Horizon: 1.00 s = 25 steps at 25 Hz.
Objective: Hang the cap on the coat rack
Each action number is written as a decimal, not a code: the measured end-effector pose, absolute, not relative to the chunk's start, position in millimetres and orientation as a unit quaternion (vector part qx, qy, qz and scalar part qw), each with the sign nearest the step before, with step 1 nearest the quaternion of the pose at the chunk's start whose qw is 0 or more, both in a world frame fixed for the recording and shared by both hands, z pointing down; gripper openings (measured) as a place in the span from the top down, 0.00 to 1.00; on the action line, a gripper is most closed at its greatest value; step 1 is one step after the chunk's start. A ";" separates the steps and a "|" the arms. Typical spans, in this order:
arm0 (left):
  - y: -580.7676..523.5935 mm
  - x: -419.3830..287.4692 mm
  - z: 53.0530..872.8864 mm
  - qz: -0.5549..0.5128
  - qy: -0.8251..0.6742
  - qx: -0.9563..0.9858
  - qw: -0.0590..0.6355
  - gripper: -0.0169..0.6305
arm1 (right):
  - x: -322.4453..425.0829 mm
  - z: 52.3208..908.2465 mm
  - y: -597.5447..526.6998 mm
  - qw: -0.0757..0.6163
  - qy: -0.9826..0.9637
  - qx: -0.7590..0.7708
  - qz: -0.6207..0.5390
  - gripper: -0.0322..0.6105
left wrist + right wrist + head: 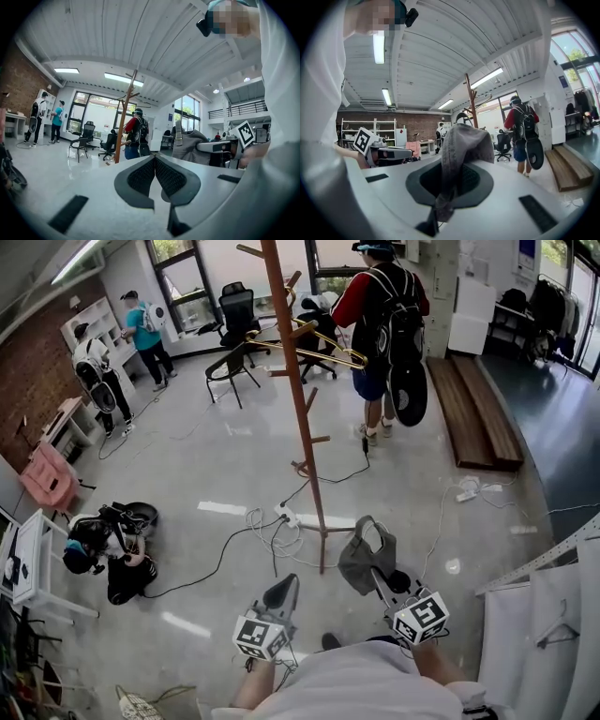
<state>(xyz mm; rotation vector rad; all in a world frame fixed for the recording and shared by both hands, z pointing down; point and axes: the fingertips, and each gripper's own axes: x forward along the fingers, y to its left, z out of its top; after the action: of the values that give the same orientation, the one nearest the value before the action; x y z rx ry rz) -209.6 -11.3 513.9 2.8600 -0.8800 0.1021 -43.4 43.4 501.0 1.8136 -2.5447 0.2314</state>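
Right gripper [449,183] clamps the grey cap [465,140], coat rack [298,399] ahead.

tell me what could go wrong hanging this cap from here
The right gripper pinches only an edge of the cap, so it could slip loose. Cables lie looped at the foot of the coat rack, a likely trip hazard. A person with a backpack stands close behind it.

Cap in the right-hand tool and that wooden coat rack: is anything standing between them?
Nothing; in the head view only bare floor shows between the cap, held by the right gripper, and the coat rack.
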 end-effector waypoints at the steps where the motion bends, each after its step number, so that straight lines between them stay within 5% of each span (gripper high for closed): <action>1: -16.7 -209.2 513.6 0.034 -0.289 0.954 0.072 0.96 | -43.2 499.9 38.5 0.003 -0.810 0.582 0.072 0.92; 25: -143.4 -166.5 522.2 0.040 -0.317 0.944 0.084 0.96 | -4.3 509.7 -97.6 0.010 -0.828 0.556 0.072 0.92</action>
<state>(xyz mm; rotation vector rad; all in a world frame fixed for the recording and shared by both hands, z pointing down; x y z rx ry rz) -166.5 -143.4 522.2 2.8166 -0.9470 0.1197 -4.3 -97.6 509.7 1.7358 -2.5847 0.2238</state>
